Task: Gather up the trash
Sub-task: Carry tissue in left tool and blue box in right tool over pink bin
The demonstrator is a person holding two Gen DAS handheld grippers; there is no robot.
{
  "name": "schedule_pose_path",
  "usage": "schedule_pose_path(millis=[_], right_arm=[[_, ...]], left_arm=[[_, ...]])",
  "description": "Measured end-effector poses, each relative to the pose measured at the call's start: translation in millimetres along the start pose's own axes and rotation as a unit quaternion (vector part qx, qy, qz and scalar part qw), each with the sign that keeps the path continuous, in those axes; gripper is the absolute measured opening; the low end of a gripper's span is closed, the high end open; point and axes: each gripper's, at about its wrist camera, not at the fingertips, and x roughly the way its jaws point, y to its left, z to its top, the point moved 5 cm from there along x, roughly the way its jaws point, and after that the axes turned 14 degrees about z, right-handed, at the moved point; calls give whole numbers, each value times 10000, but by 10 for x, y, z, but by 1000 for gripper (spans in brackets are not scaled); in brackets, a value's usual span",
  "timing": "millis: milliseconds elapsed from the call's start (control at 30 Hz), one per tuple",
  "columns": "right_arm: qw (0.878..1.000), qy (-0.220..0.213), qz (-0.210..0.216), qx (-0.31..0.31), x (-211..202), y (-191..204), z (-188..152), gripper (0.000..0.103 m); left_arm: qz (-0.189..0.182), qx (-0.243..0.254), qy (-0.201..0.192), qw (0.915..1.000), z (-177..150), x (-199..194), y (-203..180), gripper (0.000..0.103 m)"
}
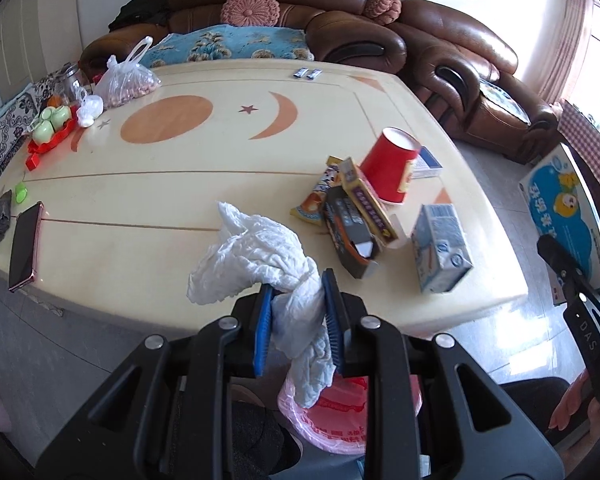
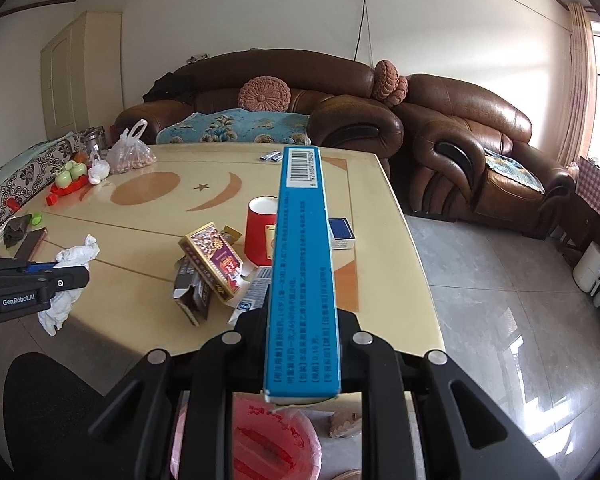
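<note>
Tissue first: through the left wrist camera I am seeing the left gripper (image 1: 296,312) clamping its blue pads narrowly on a crumpled white paper tissue (image 1: 256,256), which is hanging above the near edge of the cream table with orange moon inlays (image 1: 140,208), its tail dangling over the pink-lined trash bin (image 1: 332,416) on the floor below. I am judging the drop as the step in hand, so I am wanting the tail centred over the bin mouth before letting go. At that view's right edge the right gripper's own jaws are cut off. Through the right wrist camera, the right gripper (image 2: 300,344) is pinching a long blue cardboard box with a barcode (image 2: 302,264) tightly, end-on; the box is hiding its fingertips and much of the red paper cup (image 2: 260,232) and leftover cartons behind. The bin's rim is only partly showing beneath the frame, so I am treating alignment as uncertain.
</note>
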Motion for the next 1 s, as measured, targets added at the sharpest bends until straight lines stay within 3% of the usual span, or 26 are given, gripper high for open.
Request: schedule_pose_path(millis=[367,1000], right_arm=[[9997,-17,153,-214,-497,329,-168,20],[9992,222,296,-143,-754,555,-561,20]], left_arm=[[64,274,-302,9991,-302,-434,-175,24],[-8,542,-291,9981,-707,-591,-363,24]])
